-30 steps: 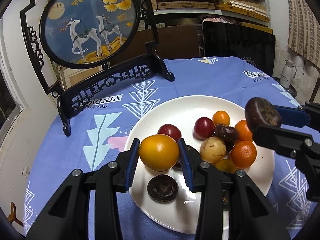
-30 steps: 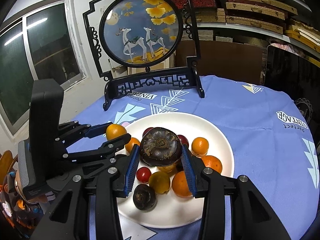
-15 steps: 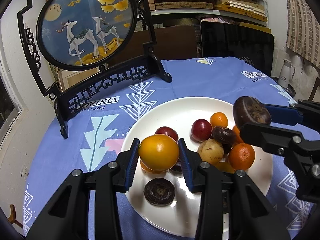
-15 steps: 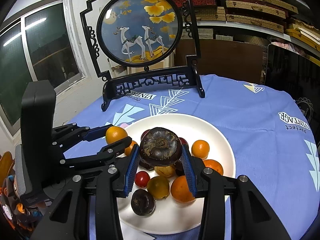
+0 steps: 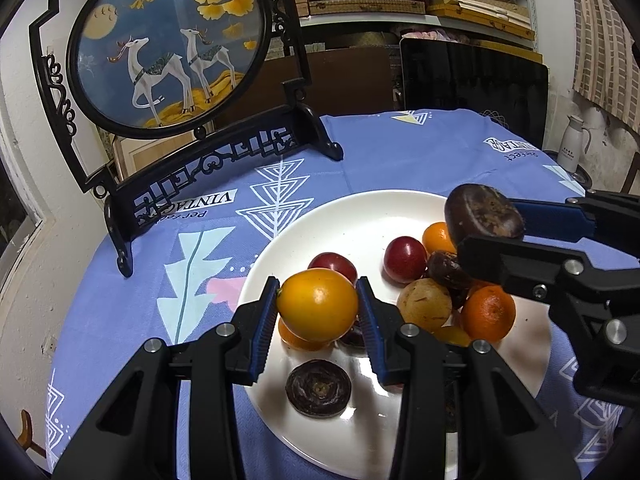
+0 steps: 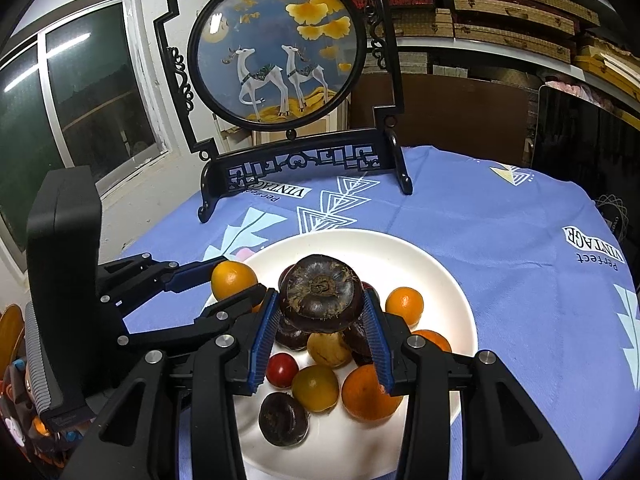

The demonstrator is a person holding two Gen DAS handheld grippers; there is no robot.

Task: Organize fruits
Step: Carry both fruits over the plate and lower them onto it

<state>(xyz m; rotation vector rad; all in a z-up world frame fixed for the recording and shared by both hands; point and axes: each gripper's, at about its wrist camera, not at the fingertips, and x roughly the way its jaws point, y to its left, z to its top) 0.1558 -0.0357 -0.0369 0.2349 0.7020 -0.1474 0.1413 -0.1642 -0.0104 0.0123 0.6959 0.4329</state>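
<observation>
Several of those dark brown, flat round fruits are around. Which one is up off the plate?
The dark brown fruit clamped in the right gripper, held above the pile. The others, like the one at the white plate's near edge, lie on the plate.

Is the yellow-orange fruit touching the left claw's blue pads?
Touching: the left wrist view shows both blue pads pressed against the yellow-orange fruit, held above the plate.
</observation>
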